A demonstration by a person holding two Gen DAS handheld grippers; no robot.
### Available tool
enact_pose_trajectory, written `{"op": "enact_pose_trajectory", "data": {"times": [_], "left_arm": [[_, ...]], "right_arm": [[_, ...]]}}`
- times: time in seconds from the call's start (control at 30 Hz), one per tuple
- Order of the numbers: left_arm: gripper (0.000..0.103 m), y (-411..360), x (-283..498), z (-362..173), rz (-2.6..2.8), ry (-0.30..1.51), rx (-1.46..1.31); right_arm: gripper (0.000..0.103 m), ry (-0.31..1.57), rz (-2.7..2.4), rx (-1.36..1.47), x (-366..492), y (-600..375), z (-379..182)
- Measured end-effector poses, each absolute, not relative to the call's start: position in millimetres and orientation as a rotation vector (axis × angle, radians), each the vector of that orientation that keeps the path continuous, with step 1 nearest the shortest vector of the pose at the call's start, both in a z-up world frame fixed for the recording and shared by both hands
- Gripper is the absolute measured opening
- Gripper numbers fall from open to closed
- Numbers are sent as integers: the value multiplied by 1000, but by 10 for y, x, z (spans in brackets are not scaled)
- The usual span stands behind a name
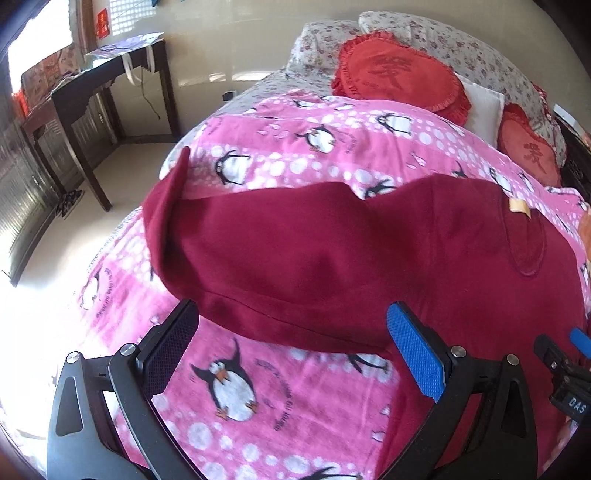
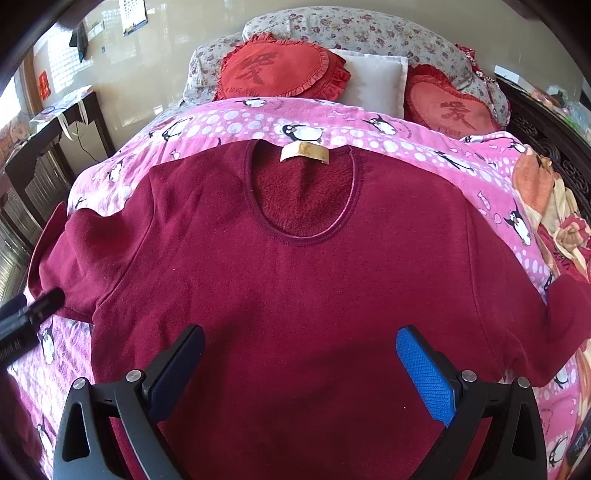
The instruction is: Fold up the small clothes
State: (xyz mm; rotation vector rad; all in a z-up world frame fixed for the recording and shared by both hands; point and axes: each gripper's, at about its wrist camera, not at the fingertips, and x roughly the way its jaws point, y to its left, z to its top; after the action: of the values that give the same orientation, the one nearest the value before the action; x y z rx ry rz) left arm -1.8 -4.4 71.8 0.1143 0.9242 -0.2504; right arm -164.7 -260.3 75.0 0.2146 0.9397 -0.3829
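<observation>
At the far left of the room stands a dark wooden side table (image 1: 110, 92) against a cream wall, with papers on top. To its right a bed fills most of both views, covered by a bright pink fleece blanket printed with penguins and white dots (image 1: 258, 398). Spread flat on that blanket, front up, lies a dark red long-sleeved fleece top (image 2: 295, 288), its round neckline and tan neck label (image 2: 303, 152) pointing toward the head of the bed. The top's left sleeve (image 1: 258, 258) is bunched and raised just in front of the left gripper (image 1: 291, 347), whose black and blue fingers stand wide apart and hold nothing (the sleeve's hem sits between them, but whether it touches either pad cannot be told). Further right, the right gripper (image 2: 301, 363) hovers over the lower middle of the top, its fingers likewise spread wide and empty. Beyond the top, at the head of the bed, rest two red heart-shaped frilled cushions (image 2: 280, 72), a small white pillow (image 2: 373, 79) between them, and floral-print pillows (image 2: 351, 31) behind. At the far right edge lies a crumpled orange and red patterned cloth (image 2: 550, 221).
</observation>
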Motion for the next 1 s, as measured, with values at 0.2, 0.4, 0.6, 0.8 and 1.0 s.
{"op": "enact_pose_trajectory", "data": {"times": [0.2,0.4,0.6,0.8,1.0], "left_arm": [[102,480,644,658,-74,946,55],[101,801,1251,401,36,1005,54],[60,1066,1615,151,19,1068,-62],[13,1029,1519,322,-41,1046,-89],[11,630,1099,897,-252,952,-135]], "right_arm": [[103,951,-357,224,-1617,-2555,731],[103,967,-335,216,-1562,-2488,703],[102,964,-310,247,-1512,-2489,651],[80,936,-275,238,-1480,-2467,672],[77,900,-288,281,-1574,-2600,731]]}}
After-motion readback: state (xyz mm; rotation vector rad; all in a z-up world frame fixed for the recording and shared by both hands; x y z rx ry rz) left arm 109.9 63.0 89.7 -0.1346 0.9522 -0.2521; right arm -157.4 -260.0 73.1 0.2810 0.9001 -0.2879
